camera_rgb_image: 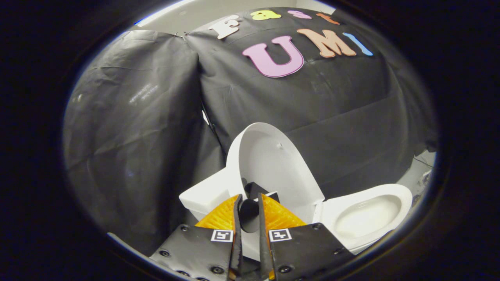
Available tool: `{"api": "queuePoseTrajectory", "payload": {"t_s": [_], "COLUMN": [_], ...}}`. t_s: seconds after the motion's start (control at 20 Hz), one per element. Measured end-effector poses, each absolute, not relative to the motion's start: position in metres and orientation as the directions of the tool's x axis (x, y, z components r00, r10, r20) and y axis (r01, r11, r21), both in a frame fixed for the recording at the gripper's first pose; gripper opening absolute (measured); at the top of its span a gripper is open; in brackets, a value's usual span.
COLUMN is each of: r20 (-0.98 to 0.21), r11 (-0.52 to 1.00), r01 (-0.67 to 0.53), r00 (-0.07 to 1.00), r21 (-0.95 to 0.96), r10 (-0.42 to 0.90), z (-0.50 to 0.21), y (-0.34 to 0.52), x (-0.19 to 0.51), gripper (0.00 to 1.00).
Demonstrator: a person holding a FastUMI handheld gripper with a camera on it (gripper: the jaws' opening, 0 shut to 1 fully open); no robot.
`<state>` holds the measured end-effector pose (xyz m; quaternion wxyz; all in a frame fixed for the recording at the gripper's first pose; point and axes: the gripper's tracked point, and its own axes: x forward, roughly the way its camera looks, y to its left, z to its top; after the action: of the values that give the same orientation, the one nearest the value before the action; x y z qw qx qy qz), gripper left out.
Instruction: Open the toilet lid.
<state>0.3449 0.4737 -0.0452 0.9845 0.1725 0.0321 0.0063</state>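
The white toilet lid (269,160) stands raised, its hollow inner side facing me, hinged next to the open seat and bowl (367,216). A black knob handle (249,212) is fixed near the lid's edge. My gripper (250,198) is right at the lid, and its two orange fingers (220,216) sit close together with the black knob between them, both touching its sides. The knob's mount, a small black block (256,190), pokes up just beyond the fingertips.
The white tank (203,195) sits behind the lid, on the side away from the bowl. Black cloth walls (136,128) close in behind and beside the toilet. A strip of pale floor (420,171) shows beyond the bowl.
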Motion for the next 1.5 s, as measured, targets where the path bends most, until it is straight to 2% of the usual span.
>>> {"api": "queuePoseTrajectory", "payload": {"t_s": [0.4,0.45,0.55,0.75,1.05,1.15,1.5], "r20": [-0.068,-0.059,-0.041,-0.019,0.026,0.044,0.108], "r11": [0.942,0.936,0.926,0.931,0.941,0.942,0.934], "r01": [0.016,-0.018,-0.034,-0.012,0.053,0.084,0.255], "r00": [0.998,0.997,0.998,1.0,0.997,0.994,0.951], "r21": [0.334,0.351,0.376,0.365,0.335,0.326,0.251], "r10": [0.007,0.041,0.053,0.02,-0.066,-0.104,-0.289], "z": [-0.044,-0.042,-0.035,-0.023,0.006,0.017,0.053], "y": [0.468,0.477,0.478,0.469,0.419,0.395,0.29], "x": [0.34,0.345,0.342,0.341,0.326,0.319,0.283], "gripper": [0.19,0.19,0.39,0.37,0.56,0.55,0.71]}}
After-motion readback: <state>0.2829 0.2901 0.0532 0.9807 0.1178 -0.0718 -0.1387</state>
